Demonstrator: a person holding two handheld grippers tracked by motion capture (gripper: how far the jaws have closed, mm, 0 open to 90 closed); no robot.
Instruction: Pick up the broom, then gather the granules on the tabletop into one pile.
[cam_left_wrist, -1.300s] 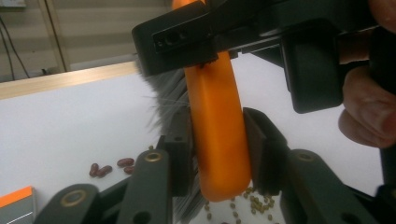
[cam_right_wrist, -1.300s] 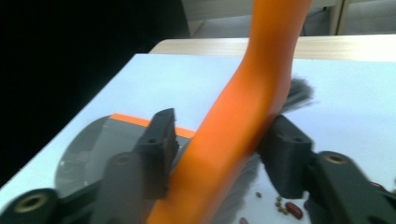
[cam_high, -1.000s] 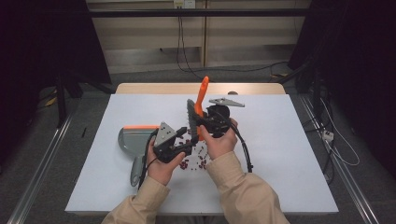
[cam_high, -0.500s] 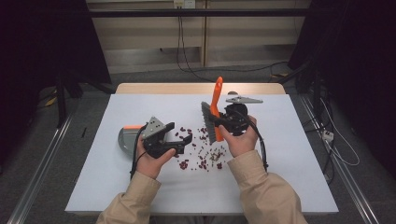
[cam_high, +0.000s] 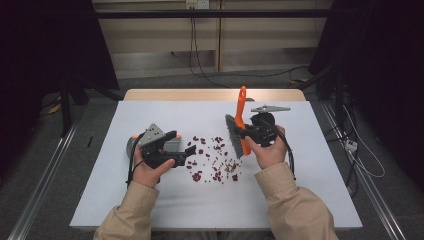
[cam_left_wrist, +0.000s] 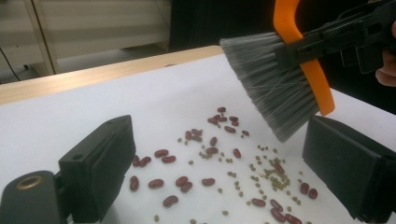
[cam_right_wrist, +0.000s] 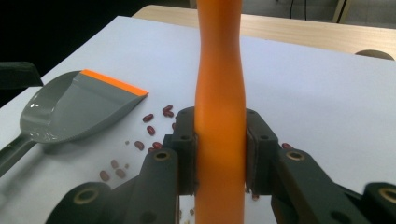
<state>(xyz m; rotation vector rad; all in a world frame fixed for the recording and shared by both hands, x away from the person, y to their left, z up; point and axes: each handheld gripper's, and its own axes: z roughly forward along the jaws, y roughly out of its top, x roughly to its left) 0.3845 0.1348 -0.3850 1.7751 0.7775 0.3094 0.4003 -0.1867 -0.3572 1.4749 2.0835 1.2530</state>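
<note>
White table: right tool clamps brush; left tool just opened, empty

Smooth orange plastic brush, glossy grey plastic dustpan, matt white table

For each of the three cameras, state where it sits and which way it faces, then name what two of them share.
High view: above the person's side, facing forward and down on the white table; both forearms and hands show.
Left gripper view: rides the left tool, facing along open jaws at scattered beans.
Right gripper view: rides the right tool, clamped on the brush, facing the dustpan.
Shared: the high and left gripper views both show the brush bristles over the beans.
</note>
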